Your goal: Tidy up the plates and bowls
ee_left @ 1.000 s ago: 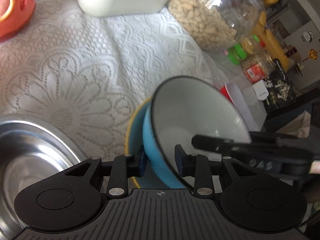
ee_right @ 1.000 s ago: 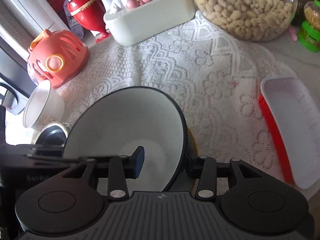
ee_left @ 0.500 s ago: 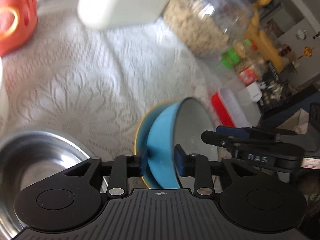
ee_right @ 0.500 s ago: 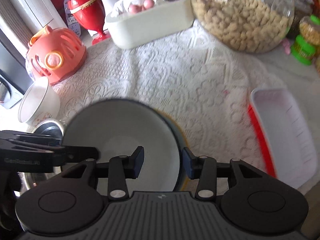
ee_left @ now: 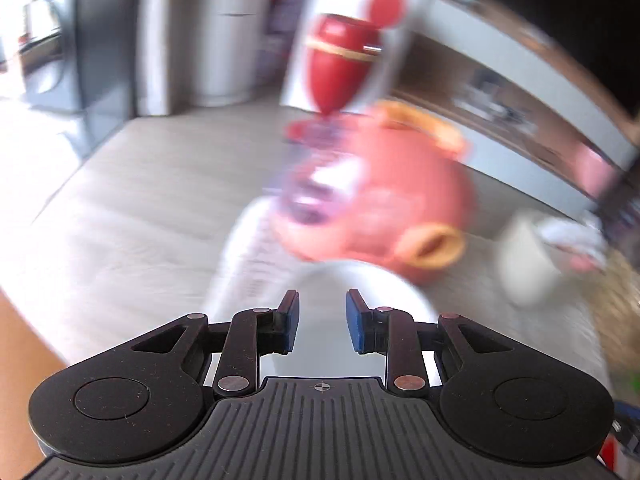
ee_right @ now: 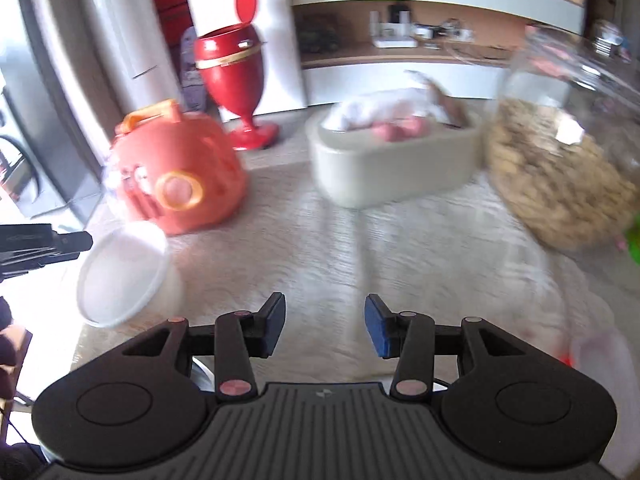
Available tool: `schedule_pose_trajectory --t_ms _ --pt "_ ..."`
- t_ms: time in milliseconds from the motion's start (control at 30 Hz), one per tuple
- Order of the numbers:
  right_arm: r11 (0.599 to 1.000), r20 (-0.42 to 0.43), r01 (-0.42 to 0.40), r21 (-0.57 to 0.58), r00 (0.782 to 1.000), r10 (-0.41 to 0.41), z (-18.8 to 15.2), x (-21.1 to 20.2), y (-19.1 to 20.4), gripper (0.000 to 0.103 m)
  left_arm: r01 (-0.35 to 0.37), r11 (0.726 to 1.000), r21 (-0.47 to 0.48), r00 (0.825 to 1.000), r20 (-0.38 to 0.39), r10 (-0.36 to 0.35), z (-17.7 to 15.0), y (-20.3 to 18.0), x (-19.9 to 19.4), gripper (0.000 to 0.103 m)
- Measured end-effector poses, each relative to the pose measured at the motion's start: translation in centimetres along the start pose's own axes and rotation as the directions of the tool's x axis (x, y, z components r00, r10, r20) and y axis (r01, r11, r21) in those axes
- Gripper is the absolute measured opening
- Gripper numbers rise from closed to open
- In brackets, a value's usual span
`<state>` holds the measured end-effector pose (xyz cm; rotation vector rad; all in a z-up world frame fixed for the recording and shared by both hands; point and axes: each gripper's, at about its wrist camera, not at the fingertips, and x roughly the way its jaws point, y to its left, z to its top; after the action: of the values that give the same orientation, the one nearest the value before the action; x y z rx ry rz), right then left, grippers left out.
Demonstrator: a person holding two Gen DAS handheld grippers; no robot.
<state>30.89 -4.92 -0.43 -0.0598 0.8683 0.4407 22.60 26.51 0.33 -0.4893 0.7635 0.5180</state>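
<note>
Bright daylight, heavy motion blur.
Both fisheye views were smeared and bowed at the edges; the left wrist view was worst, its orange container [ee_left: 384, 204] streaked. Light flooded from the left, blowing out whites, while each gripper body stayed sharp.

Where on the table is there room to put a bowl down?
The bare lace cloth in the middle, between the white cup on the left and the peanut jar on the right. The back is crowded: orange basket, red goblet-shaped bin, white tub.
</note>
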Motion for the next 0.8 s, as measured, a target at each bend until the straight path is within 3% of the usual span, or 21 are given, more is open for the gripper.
schedule_pose_trajectory --t_ms 133,267,400,533,567,667,800 --pt "0.994 -0.079 -0.106 -0.028 0.991 0.104 2.0 4.3 5.4 0.044 0.027 0.993 -0.112 0.998 -0.055 -0.033 0.4 2.8 1.9 0.029" --pt "0.984 -0.206 -0.174 0.037 0.962 0.178 3.2 9.7 8.8 0.045 0.011 0.998 -0.059 0.996 -0.089 -0.016 -0.2 2.1 3.3 0.029" --pt "0.985 -0.273 -0.163 0.056 0.947 0.172 2.5 14.2 10.6 0.045 -0.004 1.000 -0.028 0.993 -0.121 0.001 -0.5 1.8 4.8 0.029" --pt "0.967 -0.310 -0.242 0.079 0.916 0.255 1.7 15.8 10.9 0.035 0.100 0.993 -0.065 0.979 -0.172 -0.110 -0.8 1.6 5.6 0.028" --pt "0.966 -0.302 -0.251 0.063 0.918 0.258 1.6 15.6 11.1 0.035 0.124 0.990 -0.064 0.977 -0.166 -0.133 -0.9 1.2 5.4 0.027" --pt "0.979 -0.234 -0.201 -0.039 0.954 0.186 1.8 13.9 10.9 0.035 0.217 0.975 -0.047 0.961 -0.166 -0.222 -1.2 -0.2 4.9 0.027" --pt "0.989 -0.201 -0.133 -0.066 0.973 0.117 2.4 12.3 7.8 0.035 0.349 0.936 -0.052 0.906 -0.237 -0.351 -2.5 -2.7 5.6 0.027"
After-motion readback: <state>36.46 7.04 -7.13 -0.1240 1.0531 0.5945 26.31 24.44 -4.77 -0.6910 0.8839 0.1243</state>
